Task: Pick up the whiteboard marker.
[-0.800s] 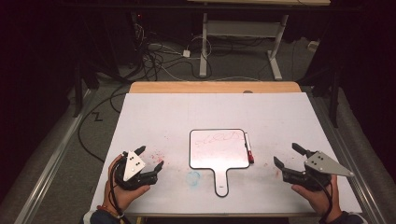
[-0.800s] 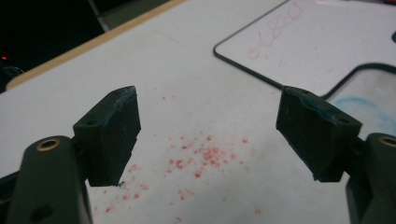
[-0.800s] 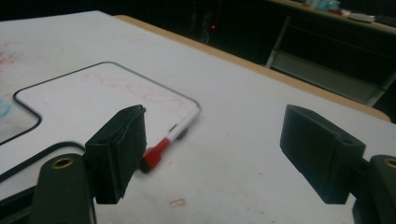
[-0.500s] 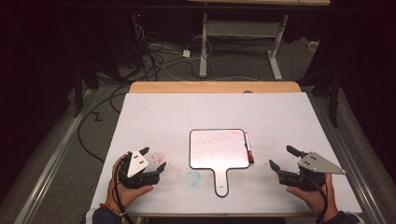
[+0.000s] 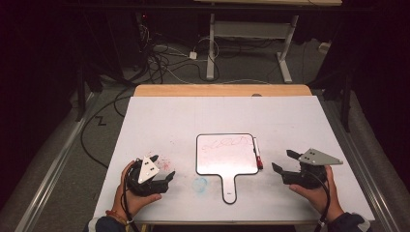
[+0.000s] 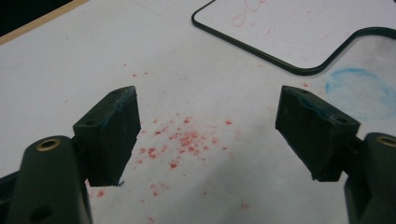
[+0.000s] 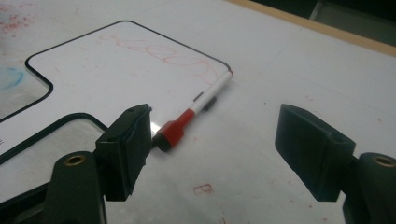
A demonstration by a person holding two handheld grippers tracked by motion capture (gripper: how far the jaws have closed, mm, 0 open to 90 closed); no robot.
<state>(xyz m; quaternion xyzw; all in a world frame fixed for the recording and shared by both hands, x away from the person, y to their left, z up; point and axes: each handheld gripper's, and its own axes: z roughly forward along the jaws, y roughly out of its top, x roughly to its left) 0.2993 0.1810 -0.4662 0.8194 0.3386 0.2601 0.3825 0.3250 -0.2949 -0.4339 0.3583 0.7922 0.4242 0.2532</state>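
the marker point(image 5: 257, 154) lies flat along the right edge of the whiteboard point(image 5: 226, 154), touching it, red cap toward the person. the right gripper point(image 5: 284, 161) sits just right of the marker, jaws apart and empty. the left gripper point(image 5: 163, 167) sits left of the whiteboard, well apart from the marker, jaws apart over red specks point(image 6: 184, 140) on the table point(image 5: 193, 116).

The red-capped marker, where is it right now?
In the high view the marker lies on the table along the right edge of the paddle-shaped whiteboard, between the board and the open right gripper.
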